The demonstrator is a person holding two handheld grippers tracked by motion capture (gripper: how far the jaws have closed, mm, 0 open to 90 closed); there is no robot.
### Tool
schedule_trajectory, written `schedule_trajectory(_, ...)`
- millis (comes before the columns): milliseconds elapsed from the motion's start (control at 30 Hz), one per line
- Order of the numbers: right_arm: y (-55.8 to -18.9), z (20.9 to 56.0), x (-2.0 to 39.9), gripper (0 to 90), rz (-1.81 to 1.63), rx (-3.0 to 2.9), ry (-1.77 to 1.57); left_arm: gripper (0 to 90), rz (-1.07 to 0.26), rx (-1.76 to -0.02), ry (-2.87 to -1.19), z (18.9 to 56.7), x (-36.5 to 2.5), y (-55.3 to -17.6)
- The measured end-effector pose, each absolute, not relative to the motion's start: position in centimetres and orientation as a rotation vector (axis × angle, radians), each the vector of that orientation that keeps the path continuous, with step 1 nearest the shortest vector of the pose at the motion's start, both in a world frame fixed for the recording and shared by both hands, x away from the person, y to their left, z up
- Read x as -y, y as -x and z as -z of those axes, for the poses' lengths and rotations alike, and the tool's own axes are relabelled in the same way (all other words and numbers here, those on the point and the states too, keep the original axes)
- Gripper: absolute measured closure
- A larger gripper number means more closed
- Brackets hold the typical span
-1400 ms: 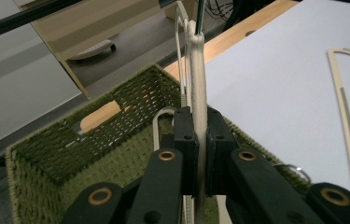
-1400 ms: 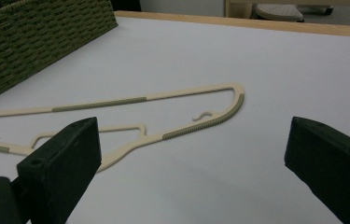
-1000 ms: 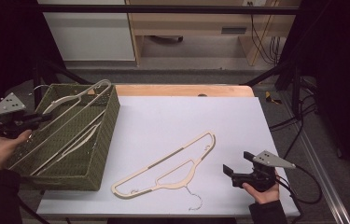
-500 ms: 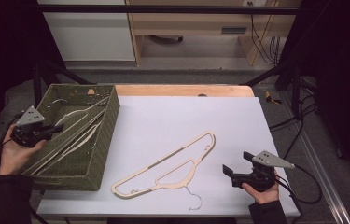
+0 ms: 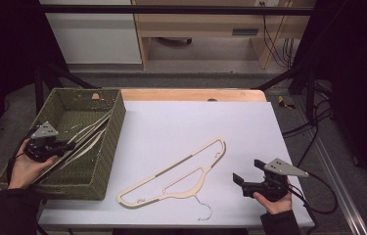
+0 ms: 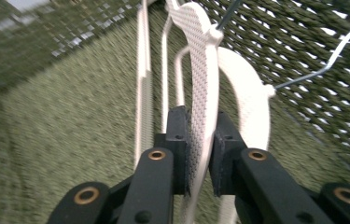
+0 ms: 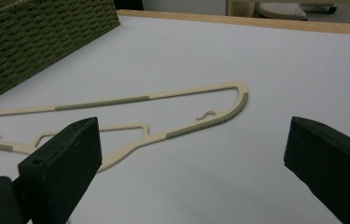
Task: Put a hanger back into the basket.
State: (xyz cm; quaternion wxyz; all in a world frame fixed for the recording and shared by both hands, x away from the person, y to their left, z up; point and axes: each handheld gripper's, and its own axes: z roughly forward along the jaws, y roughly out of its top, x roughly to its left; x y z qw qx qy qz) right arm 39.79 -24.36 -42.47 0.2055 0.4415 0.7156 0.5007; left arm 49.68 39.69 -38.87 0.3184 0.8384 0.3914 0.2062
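Note:
A cream hanger [image 5: 181, 174] with a wire hook lies flat on the white table [image 5: 171, 127], slanting from front left to mid right; in the right gripper view the same hanger [image 7: 130, 109] lies ahead of the jaws. My right gripper [image 5: 240, 180] [image 7: 189, 154] rests open near the front right edge, just right of that hanger. A green woven basket [image 5: 110, 147] at the left holds several cream hangers [image 5: 90, 134]. My left gripper [image 5: 66, 145] [image 6: 199, 149] is inside the basket, shut on a cream hanger [image 6: 205, 93].
A wooden strip [image 5: 195, 94] borders the table's far edge. Cables [image 5: 313, 127] trail beside the table on the right. Cabinets [image 5: 93, 29] stand behind on the floor. The basket's far wall [image 6: 303, 56] is close ahead of the left gripper.
The left hand and its gripper came down and toward the front of the basket, lowering the held hanger inside. The right gripper and the hanger on the table stayed put.

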Motion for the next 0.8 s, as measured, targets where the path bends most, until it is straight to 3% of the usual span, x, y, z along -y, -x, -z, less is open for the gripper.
schedule_trajectory(233,-39.8,42.5,24.3,4.9,-1.394,-1.996,-1.236,69.8,-0.423,-1.059,-2.226,39.5,-39.2,-49.9)
schedule_trajectory(800,-39.7,42.3,24.3,4.9,-1.41,-1.994,-1.223,44.8,-0.508,-1.01,-2.152,38.2,-38.8,-48.7)
